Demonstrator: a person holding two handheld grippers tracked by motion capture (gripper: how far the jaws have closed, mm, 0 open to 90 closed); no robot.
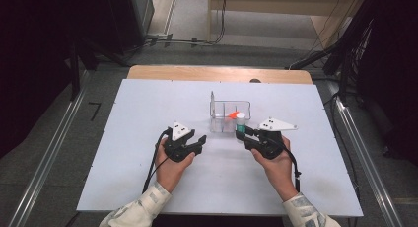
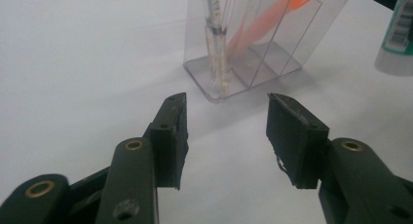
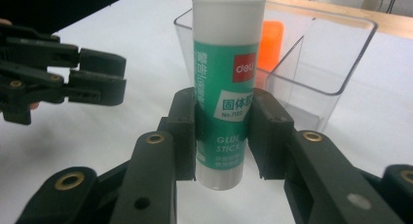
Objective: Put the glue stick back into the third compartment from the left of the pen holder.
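Bare tabletop (image 1: 148, 153) surrounds both hands; the clear organizer (image 1: 229, 116) stands just ahead. Right gripper (image 1: 245, 134) pinches an upright glue stick (image 3: 225, 87) beside the organizer's near wall. Left gripper (image 1: 197, 140) is level, spread and empty

In the right gripper view, the glue stick (image 3: 225, 87) runs off the top edge, so its cap end is cut away, and the black pads cover the sides of its label. The orange item (image 3: 272, 36) behind it stands half hidden by the stick and blurred through the clear organiser (image 3: 336, 53). In the left gripper view, the pen (image 2: 215, 44) in that organiser is cropped at the top. From above, the label's print is too small to read.
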